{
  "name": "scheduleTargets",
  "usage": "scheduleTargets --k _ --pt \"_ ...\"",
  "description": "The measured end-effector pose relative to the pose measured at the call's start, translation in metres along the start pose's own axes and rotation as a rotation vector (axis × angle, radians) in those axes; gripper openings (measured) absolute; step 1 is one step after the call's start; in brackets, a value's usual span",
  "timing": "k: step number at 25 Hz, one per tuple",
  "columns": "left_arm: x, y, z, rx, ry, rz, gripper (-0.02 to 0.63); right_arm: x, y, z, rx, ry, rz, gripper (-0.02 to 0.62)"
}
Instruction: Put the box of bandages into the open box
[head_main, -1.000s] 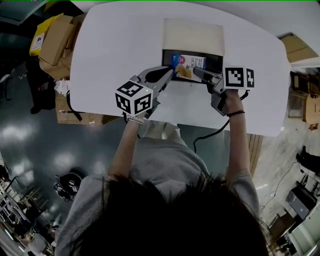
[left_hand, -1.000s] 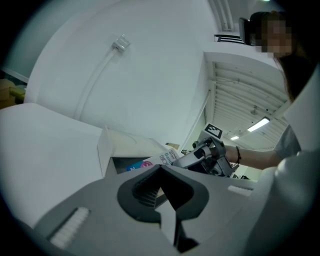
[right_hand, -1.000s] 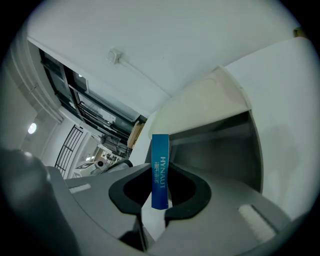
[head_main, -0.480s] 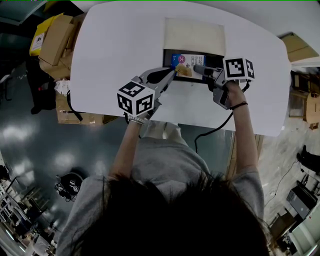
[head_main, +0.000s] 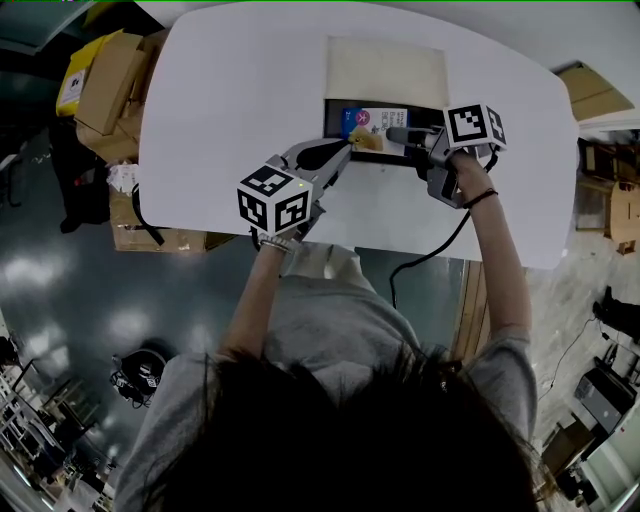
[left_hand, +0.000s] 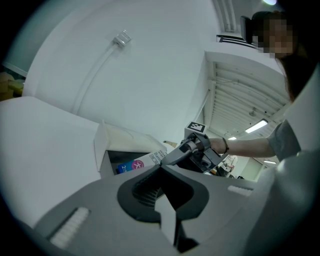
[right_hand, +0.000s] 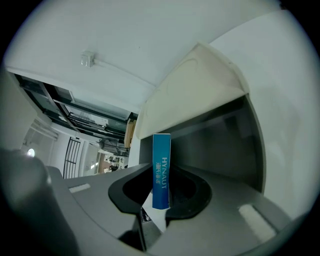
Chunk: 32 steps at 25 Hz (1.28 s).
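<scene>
The open box (head_main: 434, 124) lies on the white table (head_main: 240, 90) with its dark inside facing me and its pale lid (head_main: 388, 68) folded back. The blue and white box of bandages (head_main: 378, 122) stands in its mouth. My right gripper (head_main: 392, 134) is shut on it; the narrow blue side (right_hand: 161, 170) sits upright between the jaws, with the box's dark wall (right_hand: 220, 135) behind. My left gripper (head_main: 346, 146) points at the bandage box (left_hand: 137, 164) from the left, jaws together (left_hand: 161, 167) and holding nothing. I cannot tell whether its tip touches the bandage box.
Cardboard boxes (head_main: 110, 80) are stacked on the floor left of the table, and more cardboard (head_main: 595, 95) lies at the right. A black cable (head_main: 440, 245) hangs from the right gripper over the table's near edge. The person's body is close to that edge.
The right gripper has shifted a little farther away and leftward over the open box with the bandage box in it. The left gripper has barely moved.
</scene>
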<state>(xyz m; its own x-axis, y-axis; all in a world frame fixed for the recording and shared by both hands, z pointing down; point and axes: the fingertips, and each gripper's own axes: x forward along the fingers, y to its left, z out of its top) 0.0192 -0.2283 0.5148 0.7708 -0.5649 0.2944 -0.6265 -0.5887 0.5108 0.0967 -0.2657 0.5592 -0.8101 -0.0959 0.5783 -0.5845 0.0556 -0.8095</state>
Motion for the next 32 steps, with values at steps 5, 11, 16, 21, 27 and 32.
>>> scheduleTargets --k 5,11,16,21,27,32 --pt "0.0 -0.001 -0.001 0.0 -0.001 -0.005 -0.006 0.001 -0.005 0.003 0.026 0.001 -0.022 0.097" --pt "-0.002 -0.003 -0.001 -0.006 -0.002 -0.011 -0.006 0.0 -0.007 0.004 0.008 -0.003 -0.072 0.108" --pt "-0.001 -0.005 -0.002 -0.008 -0.001 -0.018 -0.006 0.002 -0.012 0.005 -0.016 0.016 -0.131 0.131" --pt "-0.002 -0.004 -0.001 -0.007 -0.003 -0.021 -0.006 0.007 -0.016 0.004 -0.058 0.04 -0.199 0.168" --pt "-0.002 -0.004 -0.001 -0.009 -0.002 -0.02 -0.006 0.01 -0.024 0.004 -0.095 0.067 -0.279 0.179" --pt "-0.005 -0.003 -0.003 -0.009 -0.003 -0.017 -0.006 0.013 -0.03 0.002 -0.132 0.085 -0.346 0.233"
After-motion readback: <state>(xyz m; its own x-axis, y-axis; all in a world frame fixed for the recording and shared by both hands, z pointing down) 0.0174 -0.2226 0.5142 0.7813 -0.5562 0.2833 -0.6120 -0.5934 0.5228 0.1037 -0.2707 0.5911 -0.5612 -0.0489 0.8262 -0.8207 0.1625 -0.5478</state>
